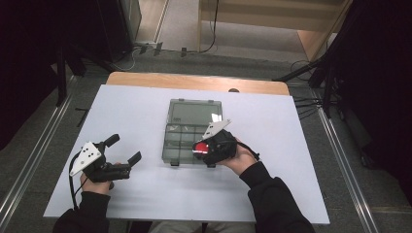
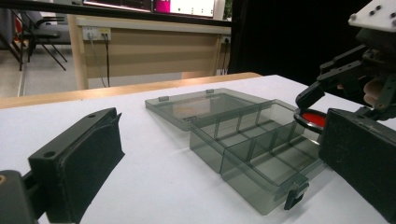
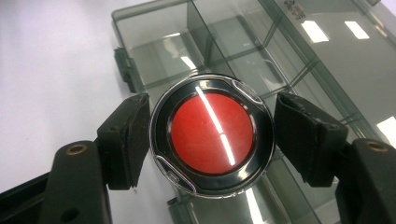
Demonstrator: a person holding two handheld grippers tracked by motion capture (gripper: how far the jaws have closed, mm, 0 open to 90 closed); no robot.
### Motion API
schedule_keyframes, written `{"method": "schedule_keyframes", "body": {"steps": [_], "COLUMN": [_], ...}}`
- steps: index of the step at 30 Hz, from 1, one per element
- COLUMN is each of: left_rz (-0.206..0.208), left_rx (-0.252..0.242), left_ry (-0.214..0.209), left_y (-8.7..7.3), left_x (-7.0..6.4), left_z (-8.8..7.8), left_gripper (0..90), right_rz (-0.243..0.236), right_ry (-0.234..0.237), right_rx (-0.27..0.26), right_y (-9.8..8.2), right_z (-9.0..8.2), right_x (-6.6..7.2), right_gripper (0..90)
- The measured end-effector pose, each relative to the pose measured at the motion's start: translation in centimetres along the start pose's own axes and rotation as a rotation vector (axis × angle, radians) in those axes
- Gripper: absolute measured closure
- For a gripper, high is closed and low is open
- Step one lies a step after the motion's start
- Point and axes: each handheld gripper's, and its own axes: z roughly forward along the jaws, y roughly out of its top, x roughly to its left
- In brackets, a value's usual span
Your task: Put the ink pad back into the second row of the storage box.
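Bright and even over the white table (image 1: 145,111) at the middle of the high view; near black at the left and right edges of the frame. Soft shadows only, close under the hands. Long white streaks of overhead glare across the red disc (image 3: 212,134) and on the grey box (image 3: 322,70) at upper right of the right gripper view. Slightly soft throughout, blurrier at lower corners of both gripper views; mild bending toward frame edges.
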Motion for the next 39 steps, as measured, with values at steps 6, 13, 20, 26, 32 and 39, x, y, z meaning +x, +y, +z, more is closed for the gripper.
{"method": "schedule_keyframes", "body": {"steps": [6, 13, 20, 26, 32, 39], "left_rz": [-0.002, -0.007, -0.007, -0.005, -0.005, -0.007], "left_rx": [0.001, 0.003, 0.0, -0.003, -0.005, -0.005], "left_ry": [-0.001, -0.005, -0.002, -0.004, -0.003, -0.003], "left_y": [0.0, 0.0, 0.0, 0.0, 0.0, 0.0], "left_x": [0.0, 0.1, 0.0, 0.0, 0.0, 0.0], "left_z": [0.0, 0.0, 0.0, 0.0, 0.0, 0.0], "left_gripper": [0.0, 0.0, 0.0, 0.0, 0.0, 0.0], "right_rz": [0.007, 0.042, 0.077, 0.13, 0.18, 0.232], "right_ry": [-0.021, -0.053, -0.08, -0.112, -0.144, -0.18], "right_rx": [0.026, -0.004, -0.081, -0.164, -0.201, -0.279], "right_y": [-0.2, -0.2, -0.5, -1.6, -2.9, -4.4], "right_z": [0.8, -0.1, -2.2, -4.4, -6.0, -8.0], "right_x": [-0.3, -0.1, -0.2, -0.8, -1.4, -1.8], "right_gripper": [30.8, 0.0, 0.0, 0.0, 0.0, 0.0]}}
